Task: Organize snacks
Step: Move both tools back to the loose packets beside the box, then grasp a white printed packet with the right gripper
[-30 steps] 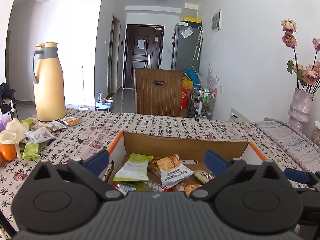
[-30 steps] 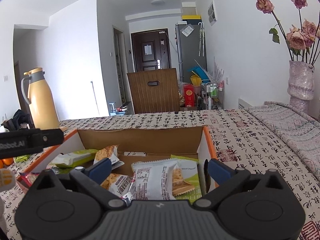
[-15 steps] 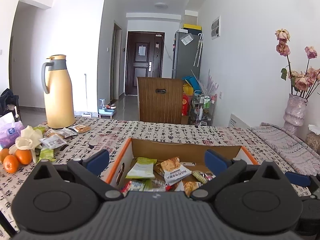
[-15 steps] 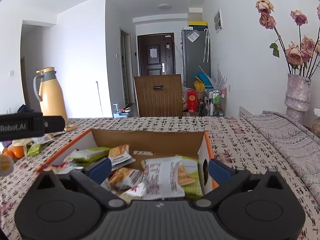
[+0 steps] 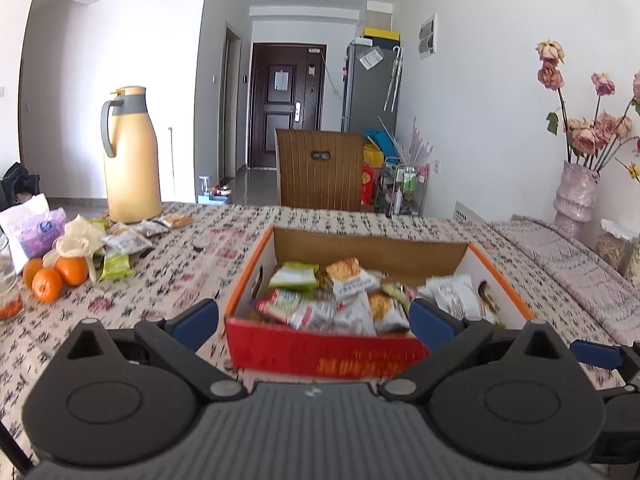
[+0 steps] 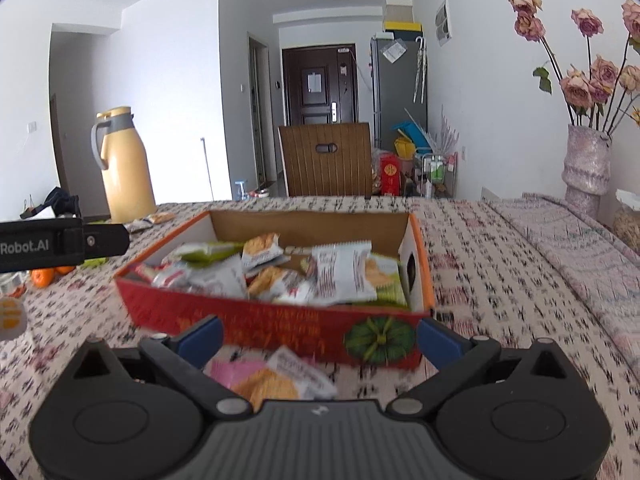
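Both grippers hang empty with jaws spread wide: the left gripper (image 5: 314, 318) and right gripper (image 6: 320, 336) face the red snack box (image 6: 280, 320), already heaped with packets. The step in hand looks like fetching leftovers. A loose packet (image 6: 280, 378) lies at 6 o'clock of the box on the worktop (image 6: 500, 264); more packets (image 5: 124, 242) sit at 10 o'clock by the flask (image 5: 130, 156)

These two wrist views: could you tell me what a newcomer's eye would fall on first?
Probably the open red cardboard box, heaped with snack packets, at the middle of the patterned tablecloth. Next comes the tall yellow thermos jug at the far left edge, with oranges and loose packets nearby. One snack packet lies outside the box, just before the open right gripper.
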Tool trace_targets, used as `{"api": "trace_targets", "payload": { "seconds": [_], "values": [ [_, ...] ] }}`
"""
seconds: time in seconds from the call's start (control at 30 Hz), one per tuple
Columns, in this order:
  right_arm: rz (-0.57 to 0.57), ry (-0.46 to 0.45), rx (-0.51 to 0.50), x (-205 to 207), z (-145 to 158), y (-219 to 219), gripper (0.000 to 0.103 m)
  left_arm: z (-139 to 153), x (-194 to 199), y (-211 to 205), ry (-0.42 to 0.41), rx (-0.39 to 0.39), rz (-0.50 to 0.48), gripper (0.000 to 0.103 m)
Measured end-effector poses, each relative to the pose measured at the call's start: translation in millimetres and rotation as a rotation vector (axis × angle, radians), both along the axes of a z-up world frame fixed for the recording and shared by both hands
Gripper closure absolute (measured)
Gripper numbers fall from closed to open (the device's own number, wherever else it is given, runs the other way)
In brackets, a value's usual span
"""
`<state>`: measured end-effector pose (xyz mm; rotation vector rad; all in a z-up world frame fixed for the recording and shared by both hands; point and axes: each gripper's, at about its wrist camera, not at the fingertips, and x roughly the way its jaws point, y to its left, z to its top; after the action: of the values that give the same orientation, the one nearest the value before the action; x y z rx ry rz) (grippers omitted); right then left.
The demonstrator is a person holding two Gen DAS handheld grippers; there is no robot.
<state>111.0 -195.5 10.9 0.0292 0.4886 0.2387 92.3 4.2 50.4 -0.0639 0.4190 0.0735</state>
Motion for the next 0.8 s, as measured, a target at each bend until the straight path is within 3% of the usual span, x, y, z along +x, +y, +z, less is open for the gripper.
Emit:
{"api": "trace_targets", "payload": {
  "seconds": [0.33, 0.8],
  "values": [
    [0.026, 0.079, -0.012, -38.7, -19.7, 0.9, 0.0, -27.0, -30.6, 9.6, 0.091, -0.015, -0.004, 0.0],
    [0.09, 0.187, -0.012, -43.5, -49.8, 20.0, 0.0, -50.0, -53.7, 24.8, 0.174, -0.026, 0.001, 0.0]
  ]
}}
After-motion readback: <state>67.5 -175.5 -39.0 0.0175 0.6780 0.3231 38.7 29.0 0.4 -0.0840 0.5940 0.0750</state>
